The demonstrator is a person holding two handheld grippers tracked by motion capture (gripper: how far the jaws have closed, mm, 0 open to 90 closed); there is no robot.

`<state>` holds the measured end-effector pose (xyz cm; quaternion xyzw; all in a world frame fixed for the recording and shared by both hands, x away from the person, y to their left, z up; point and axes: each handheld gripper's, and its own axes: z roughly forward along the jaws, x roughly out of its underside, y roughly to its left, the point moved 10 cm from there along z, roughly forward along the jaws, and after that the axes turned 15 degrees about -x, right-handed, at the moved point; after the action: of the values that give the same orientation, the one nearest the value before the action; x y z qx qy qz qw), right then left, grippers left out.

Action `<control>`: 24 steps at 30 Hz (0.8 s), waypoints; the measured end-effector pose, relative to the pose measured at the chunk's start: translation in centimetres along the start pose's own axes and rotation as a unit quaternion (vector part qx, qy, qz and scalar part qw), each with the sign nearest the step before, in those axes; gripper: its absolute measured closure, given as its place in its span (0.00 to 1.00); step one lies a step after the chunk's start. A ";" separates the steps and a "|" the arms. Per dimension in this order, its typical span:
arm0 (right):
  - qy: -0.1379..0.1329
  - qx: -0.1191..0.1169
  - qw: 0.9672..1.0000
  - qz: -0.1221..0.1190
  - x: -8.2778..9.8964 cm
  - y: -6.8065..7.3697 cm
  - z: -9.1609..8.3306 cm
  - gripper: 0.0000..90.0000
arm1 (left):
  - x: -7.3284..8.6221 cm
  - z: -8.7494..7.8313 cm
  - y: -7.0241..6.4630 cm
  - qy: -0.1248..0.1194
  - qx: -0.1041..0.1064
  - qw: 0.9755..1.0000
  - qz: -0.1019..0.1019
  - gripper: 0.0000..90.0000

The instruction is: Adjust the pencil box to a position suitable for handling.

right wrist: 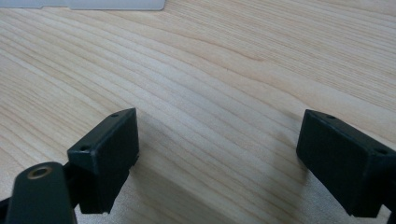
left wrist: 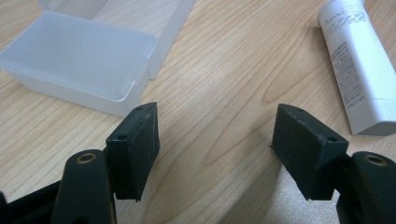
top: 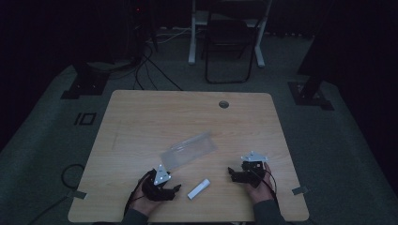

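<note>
A translucent plastic box point(top: 188, 150) lies open near the centre of the wooden table point(top: 141, 117), its far end cut off in the left gripper view. A white tube point(top: 198, 188) lies at its 6 o'clock; its print is too blurred to read. The left claw point(top: 174, 188), at the tube's 9 o'clock, stands wide apart, empty. The right claw point(top: 231, 172), at 3 o'clock, likewise gapes over bare wood. The room beyond is dim: a folding chair point(top: 227, 42) at 12 o'clock, cables on grey carpet.
</note>
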<state>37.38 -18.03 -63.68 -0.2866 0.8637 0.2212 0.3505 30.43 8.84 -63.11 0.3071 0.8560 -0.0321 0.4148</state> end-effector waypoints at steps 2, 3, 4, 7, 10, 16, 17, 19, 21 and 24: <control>0.000 0.000 1.000 0.000 0.0 0.0 0.0 0.14 | 0.0 -0.1 0.0 0.002 0.000 1.000 0.000 0.38; 0.000 0.000 1.000 0.000 0.0 0.0 0.0 0.14 | 0.0 -0.2 0.0 0.005 0.000 1.000 0.001 0.42; 0.000 0.000 1.000 0.000 0.0 0.0 0.0 0.14 | 0.0 -0.2 0.0 0.006 0.000 1.000 0.001 0.45; 0.000 0.000 1.000 0.000 0.0 0.0 0.0 0.14 | 0.0 -0.4 -0.1 0.012 0.003 1.000 0.008 0.50; 0.000 0.000 1.000 0.000 0.0 0.0 0.0 0.14 | -0.3 -0.7 -0.1 0.008 0.007 1.000 0.009 0.51; -0.001 0.000 1.000 0.000 0.0 0.0 0.0 0.14 | -1.9 -1.9 0.4 -0.023 0.012 1.000 0.009 0.52; 0.000 0.000 1.000 0.000 0.0 0.0 0.0 0.14 | -2.3 -2.2 0.5 -0.029 0.013 0.999 0.011 0.53; 0.000 0.000 1.000 0.000 0.0 0.0 0.0 0.14 | -2.9 -2.6 0.7 -0.038 0.014 0.999 0.016 0.53; -0.001 0.000 1.000 0.000 0.0 0.0 0.0 0.14 | -3.5 -2.9 1.0 -0.045 0.011 0.999 0.021 0.53; 0.000 0.000 1.000 0.000 0.0 0.0 0.0 0.14 | -4.6 -3.2 1.6 -0.053 0.006 0.998 0.031 0.54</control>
<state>37.38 -18.02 -63.68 -0.2863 0.8637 0.2215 0.3508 31.23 8.85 -57.37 0.3337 0.8225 -0.0412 0.4587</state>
